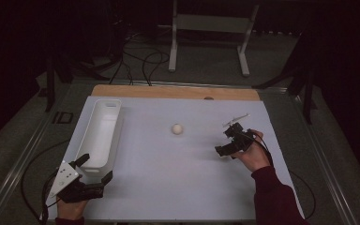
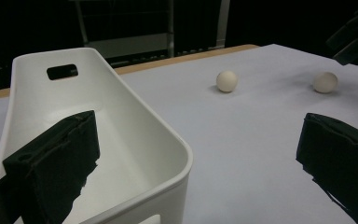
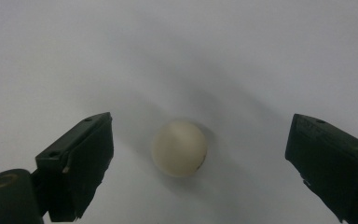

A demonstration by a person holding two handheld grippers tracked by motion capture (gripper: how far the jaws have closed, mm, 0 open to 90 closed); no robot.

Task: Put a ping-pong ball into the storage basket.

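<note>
Left gripper [image 1: 95, 168] sits at the near left corner of the desk [image 1: 178, 187], jaws released and spread wide, holding nothing. In the left gripper view one jaw hangs over the near end of the white bin [image 2: 121, 121], the other over bare desk to the side of it.

White bin [image 1: 101, 133] is a long, narrow plastic tub along the left side of the desk, long axis running near to far, with a handle slot [image 2: 62, 71] cut in the far end wall. What shows of its inside is empty; the near part of the floor is hidden behind the jaw.

Right gripper [image 1: 227, 140] is on the right half of the desk, held in the person's right hand [image 1: 252, 152], tipped down at the surface. Jaws are released, wide apart. In the right gripper view a cream ball [image 3: 179, 148] rests on the desk between them, slightly nearer one jaw, touching neither. Left gripper view shows the same ball [image 2: 325, 82] just below the right gripper.

Second ball [image 1: 177, 128], same cream colour, rests mid-desk, well apart from the bin and both grippers.

Beyond it: wooden desk edge [image 1: 168, 91], then floor with cables [image 1: 143, 63] and a white frame stand [image 1: 211, 28].
</note>
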